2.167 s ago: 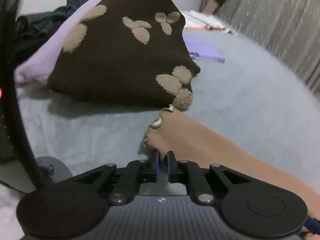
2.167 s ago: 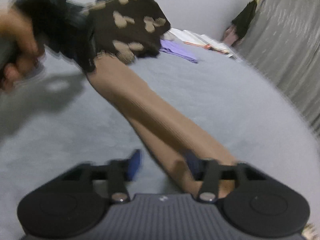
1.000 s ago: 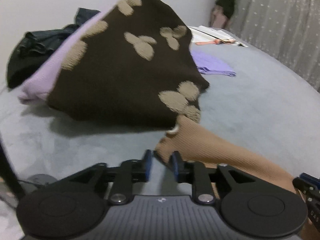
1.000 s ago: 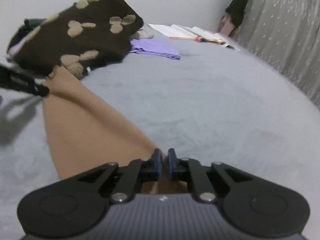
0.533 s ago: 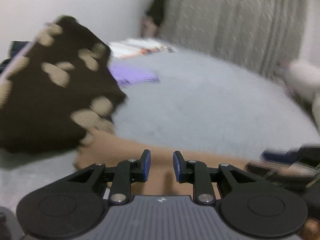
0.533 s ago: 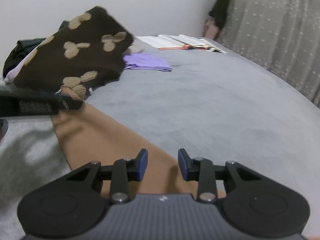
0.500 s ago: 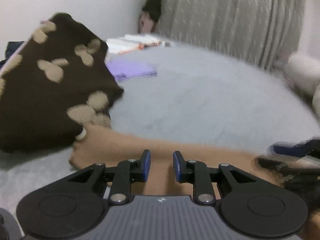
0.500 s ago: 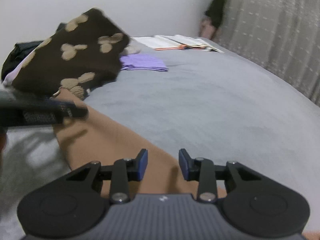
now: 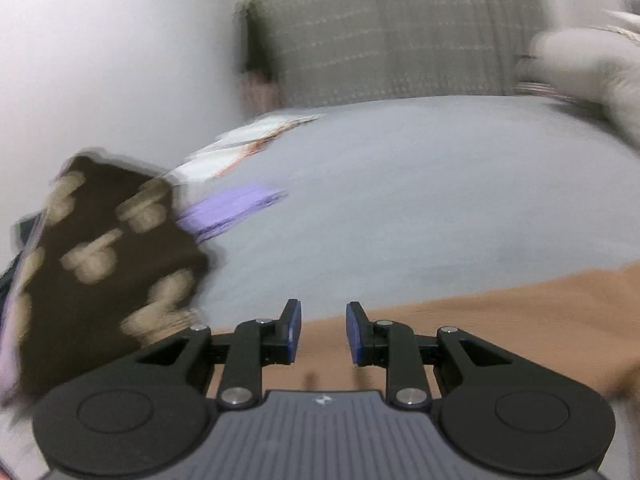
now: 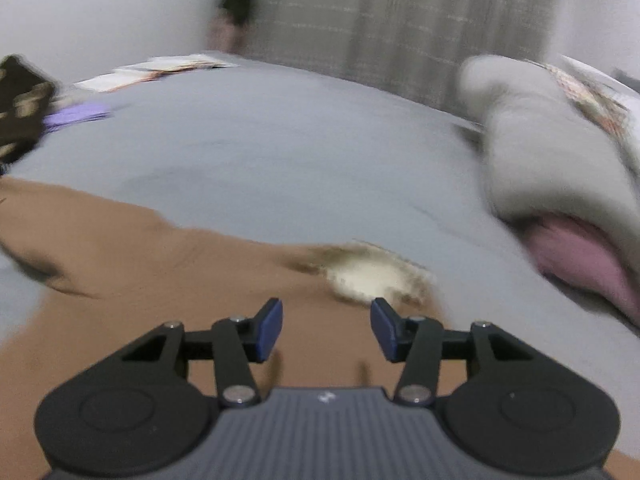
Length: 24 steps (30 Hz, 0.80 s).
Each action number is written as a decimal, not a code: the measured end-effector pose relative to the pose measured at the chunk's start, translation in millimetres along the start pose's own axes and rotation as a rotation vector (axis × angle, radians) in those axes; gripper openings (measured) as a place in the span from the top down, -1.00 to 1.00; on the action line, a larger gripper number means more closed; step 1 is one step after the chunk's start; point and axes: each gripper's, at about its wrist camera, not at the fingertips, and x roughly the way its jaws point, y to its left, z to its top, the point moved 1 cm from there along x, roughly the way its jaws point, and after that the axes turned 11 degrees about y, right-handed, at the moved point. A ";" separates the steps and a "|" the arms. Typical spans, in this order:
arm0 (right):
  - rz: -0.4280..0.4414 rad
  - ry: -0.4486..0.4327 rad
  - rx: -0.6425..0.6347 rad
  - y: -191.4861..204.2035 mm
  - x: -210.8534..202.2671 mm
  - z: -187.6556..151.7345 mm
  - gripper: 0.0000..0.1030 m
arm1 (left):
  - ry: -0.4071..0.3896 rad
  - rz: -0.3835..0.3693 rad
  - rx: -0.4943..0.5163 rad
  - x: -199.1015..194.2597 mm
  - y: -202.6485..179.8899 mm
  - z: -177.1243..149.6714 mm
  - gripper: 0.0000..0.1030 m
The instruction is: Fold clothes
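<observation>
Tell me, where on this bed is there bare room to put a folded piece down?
The wide grey bedspread is bare between the tan garment and the curtain. Crowded: the brown spotted sweater and purple cloth on one side, the grey pillow on the other.

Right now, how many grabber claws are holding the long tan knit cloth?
0. The left gripper and right gripper both hang open above the tan knit cloth.

No legible txt anywhere.
</observation>
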 end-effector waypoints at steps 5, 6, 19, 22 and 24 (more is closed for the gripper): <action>0.096 -0.008 -0.122 -13.4 12.0 7.7 0.19 | 0.016 -0.286 0.142 -1.6 -72.1 25.0 0.55; 0.127 -0.002 -0.153 -10.8 19.5 15.5 0.19 | 0.021 -0.314 0.163 0.4 -81.6 28.3 0.55; 0.350 0.039 -0.116 4.7 87.6 56.5 0.84 | -0.014 -0.275 0.301 43.6 -117.3 27.8 0.22; 0.312 0.030 -0.117 7.0 91.5 58.1 0.89 | -0.041 -0.242 0.318 45.6 -120.6 28.9 0.22; 0.287 0.024 -0.117 8.6 94.0 59.1 0.90 | -0.051 -0.231 0.325 49.0 -122.5 27.4 0.22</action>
